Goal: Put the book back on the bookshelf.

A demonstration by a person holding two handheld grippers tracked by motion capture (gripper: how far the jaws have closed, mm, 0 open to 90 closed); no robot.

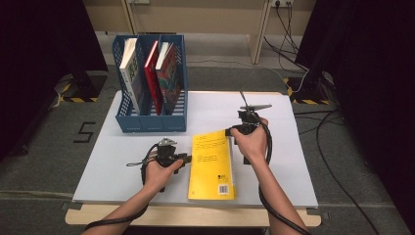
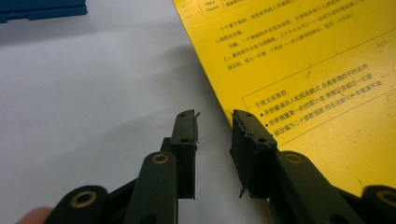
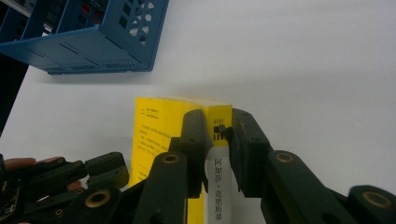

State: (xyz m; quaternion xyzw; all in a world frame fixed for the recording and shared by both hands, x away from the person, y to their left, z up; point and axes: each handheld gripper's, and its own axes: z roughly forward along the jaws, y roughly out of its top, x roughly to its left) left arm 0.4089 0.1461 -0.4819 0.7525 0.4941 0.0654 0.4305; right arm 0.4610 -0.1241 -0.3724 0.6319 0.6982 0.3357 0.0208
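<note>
- Left claw (image 2: 214,122) sits by the yellow book (image 1: 212,165), jaws a little apart, nothing between them.
- Right claw (image 3: 218,128) pinches the book's far end; its own view shows the white spine.
- Book lies flat on the table (image 1: 112,161).

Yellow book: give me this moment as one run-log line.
yellow book: flat on table | right gripper: clamped on spine corner | left gripper: jaws apart at book's edge, nothing gripped

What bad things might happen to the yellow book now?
The right claw pinches the yellow book only at its far spine corner, so lifting may let it droop, twist or slip out. The left claw sits at the book's edge with nothing between its jaws; closing there might miss the cover or just push the book sideways.
</note>
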